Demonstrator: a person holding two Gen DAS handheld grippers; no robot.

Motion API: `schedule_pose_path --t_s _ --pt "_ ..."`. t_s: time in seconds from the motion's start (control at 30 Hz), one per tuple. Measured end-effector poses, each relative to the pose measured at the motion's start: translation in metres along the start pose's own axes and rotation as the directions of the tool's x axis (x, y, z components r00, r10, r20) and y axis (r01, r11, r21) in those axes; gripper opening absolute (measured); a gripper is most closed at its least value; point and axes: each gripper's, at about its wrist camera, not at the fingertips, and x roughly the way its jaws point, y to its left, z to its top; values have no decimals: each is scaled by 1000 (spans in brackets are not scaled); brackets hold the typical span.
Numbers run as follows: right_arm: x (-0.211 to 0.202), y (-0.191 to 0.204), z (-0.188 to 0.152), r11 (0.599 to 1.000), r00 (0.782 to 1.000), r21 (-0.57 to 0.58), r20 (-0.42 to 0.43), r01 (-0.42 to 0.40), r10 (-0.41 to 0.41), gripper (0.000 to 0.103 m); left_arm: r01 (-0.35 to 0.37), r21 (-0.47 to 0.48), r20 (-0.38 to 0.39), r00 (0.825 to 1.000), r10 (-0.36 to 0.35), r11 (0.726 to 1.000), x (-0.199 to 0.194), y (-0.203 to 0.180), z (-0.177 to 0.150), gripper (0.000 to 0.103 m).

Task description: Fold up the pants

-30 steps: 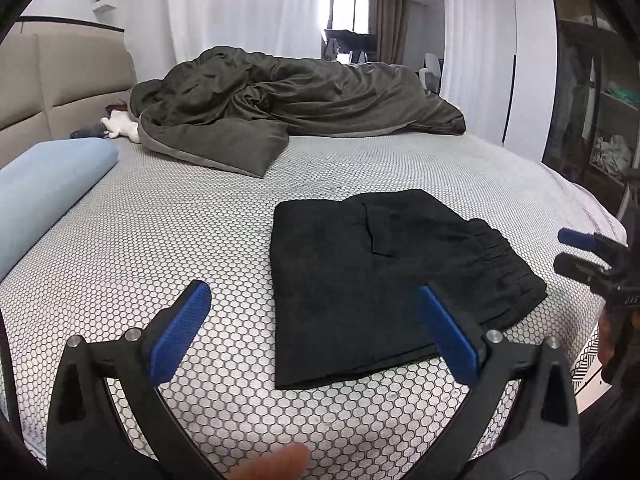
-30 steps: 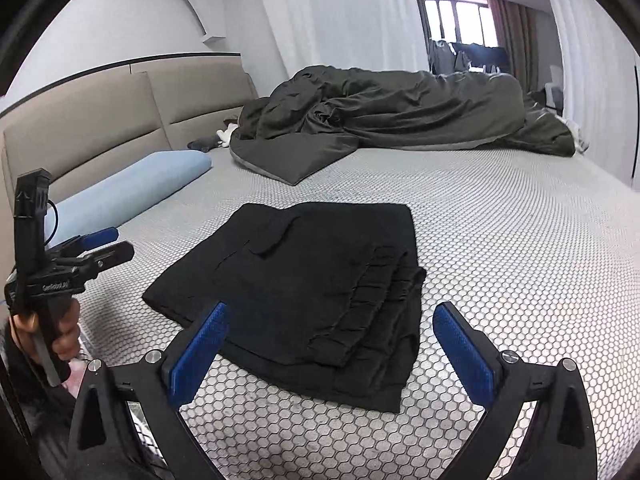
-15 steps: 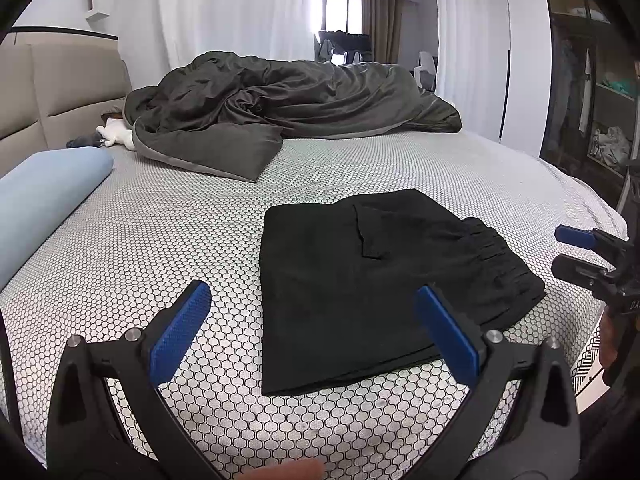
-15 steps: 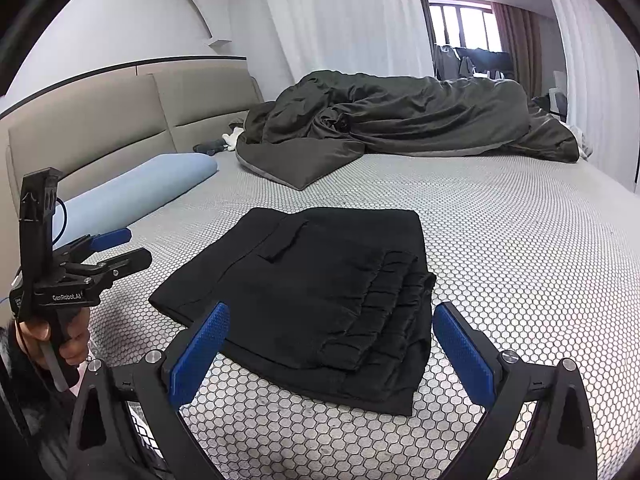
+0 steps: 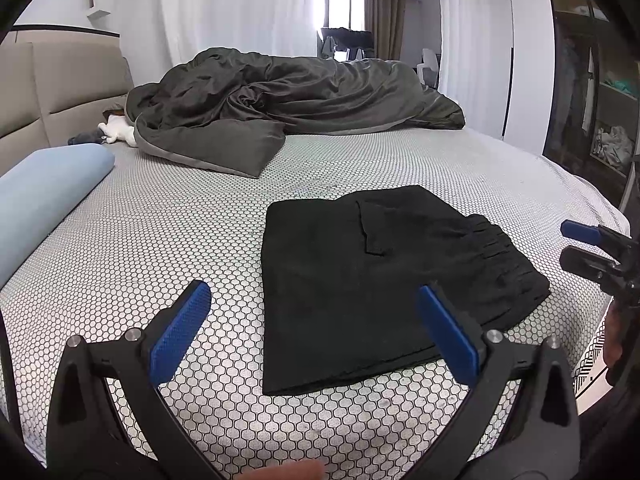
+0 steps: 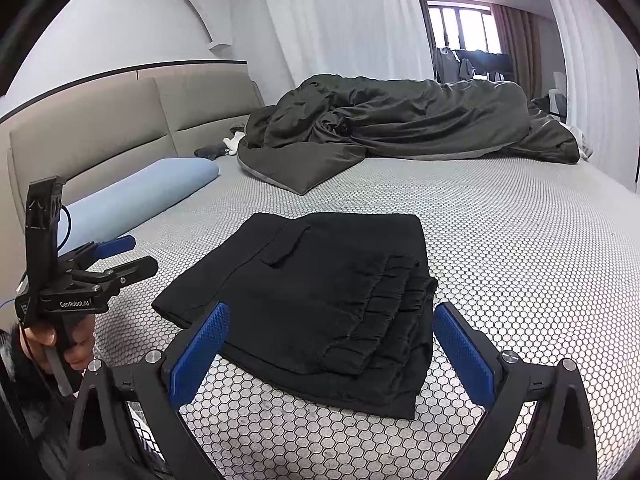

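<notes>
Black pants lie folded in a flat rectangle on the bed, with the gathered waistband toward the right edge; in the right wrist view the same pants sit just ahead of the fingers. My left gripper is held open above the bed's near edge, short of the pants, holding nothing. My right gripper is open too, hovering before the waistband end with nothing between its blue pads. Each gripper shows in the other's view: the right gripper at the far right, the left gripper at the left, held by a hand.
The bed has a white honeycomb-patterned cover. A crumpled dark grey duvet lies across the far side. A light blue pillow rests by the beige headboard. A dark wardrobe stands at the right.
Both grippers have drawn back slightly and the views have shifted a little; the folded pants have stayed put and both grippers remain open.
</notes>
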Motion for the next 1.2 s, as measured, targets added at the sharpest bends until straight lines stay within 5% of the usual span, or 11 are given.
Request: schedule_pose_path --t_s 1.2 --pt "0 -6 3 999 1000 26 8 29 -30 103 1 2 4 1000 -1 1000 2 4 0 103"
